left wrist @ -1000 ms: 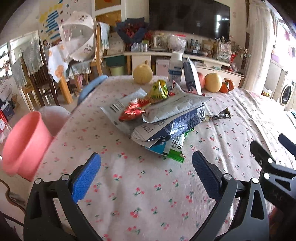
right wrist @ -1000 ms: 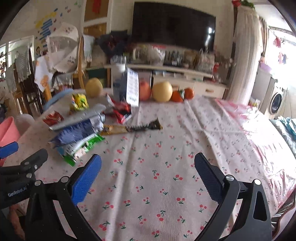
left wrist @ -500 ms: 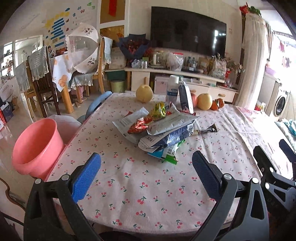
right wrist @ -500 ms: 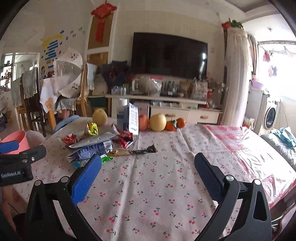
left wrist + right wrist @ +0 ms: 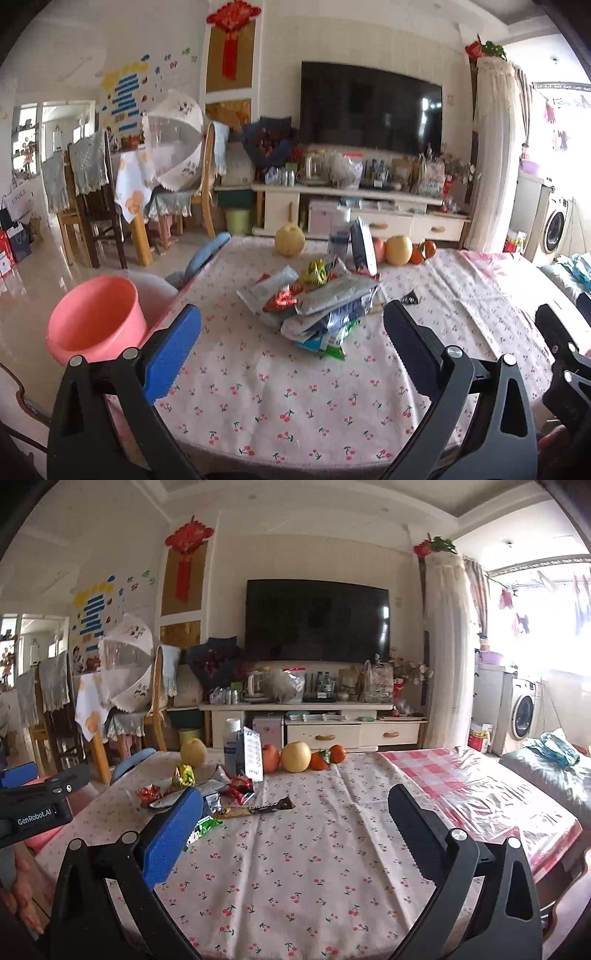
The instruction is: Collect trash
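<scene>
A pink bucket [image 5: 92, 317] sits left of the worktop [image 5: 295, 398]. Both the left tool [image 5: 290, 341] and right tool [image 5: 293, 821] gape wide, empty. The wrapper pile [image 5: 314, 306] lies mid-worktop; loose, slick wrappers may slip from a shallow pinch.

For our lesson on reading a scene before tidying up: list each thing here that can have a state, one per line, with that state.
Left hand-held gripper: open, holding nothing.
Right hand-held gripper: open, holding nothing.
Round pink plastic bucket: upright beside the table, looks empty.
Heap of crumpled snack wrappers: piled on the cherry-print tablecloth, not yet collected.
Long dark snack-bar wrapper: lying flat, apart from the heap.
Large black wall television: off.
</scene>
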Demonstrator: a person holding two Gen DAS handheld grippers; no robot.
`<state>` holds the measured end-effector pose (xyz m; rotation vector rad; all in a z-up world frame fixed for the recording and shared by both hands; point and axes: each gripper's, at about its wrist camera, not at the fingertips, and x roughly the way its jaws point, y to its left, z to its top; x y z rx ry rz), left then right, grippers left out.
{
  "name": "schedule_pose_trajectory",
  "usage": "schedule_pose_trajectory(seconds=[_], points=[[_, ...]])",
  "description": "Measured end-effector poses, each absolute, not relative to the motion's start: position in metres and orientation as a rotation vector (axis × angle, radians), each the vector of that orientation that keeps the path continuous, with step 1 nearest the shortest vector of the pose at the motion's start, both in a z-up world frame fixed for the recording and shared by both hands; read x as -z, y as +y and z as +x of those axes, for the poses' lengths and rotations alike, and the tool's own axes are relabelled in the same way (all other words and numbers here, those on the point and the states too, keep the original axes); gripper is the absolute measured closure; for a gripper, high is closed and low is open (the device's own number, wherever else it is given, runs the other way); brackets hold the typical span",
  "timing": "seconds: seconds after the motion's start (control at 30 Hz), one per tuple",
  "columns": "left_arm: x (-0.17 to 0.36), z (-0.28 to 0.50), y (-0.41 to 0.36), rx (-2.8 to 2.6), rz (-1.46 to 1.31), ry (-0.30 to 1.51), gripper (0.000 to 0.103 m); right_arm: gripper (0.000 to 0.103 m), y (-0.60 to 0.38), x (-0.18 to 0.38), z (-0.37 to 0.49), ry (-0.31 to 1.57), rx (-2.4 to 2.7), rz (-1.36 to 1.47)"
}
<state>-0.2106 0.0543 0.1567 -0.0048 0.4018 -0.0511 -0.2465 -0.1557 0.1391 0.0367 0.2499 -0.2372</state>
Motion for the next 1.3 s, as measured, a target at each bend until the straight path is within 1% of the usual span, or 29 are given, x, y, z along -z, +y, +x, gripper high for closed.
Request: schedule_pose_trajectory(seconds=[0.17,0.37,0.83,1.3], points=[[-0.174,-0.227,0.052,0.079,0.017,0.333,0.004,0.004,-0.159,-0.153,-0.269,0.217,0.25,0.045],[-0.19,-0.247,0.051,0.128,0.014,0.264,0.004,0.004,-0.157,-0.166,-0.281,0.224,0.282,0.026],[-0.209,-0.276,0.037,0.19,0.024,0.199,0.004,0.004,-0.155,-0.2,-0.316,0.129,0.323,0.014],[-0.204,-0.28,0.026,0.235,0.04,0.194,0.004,0.004,-0.155,-0.199,-0.317,0.111,0.328,0.006]])
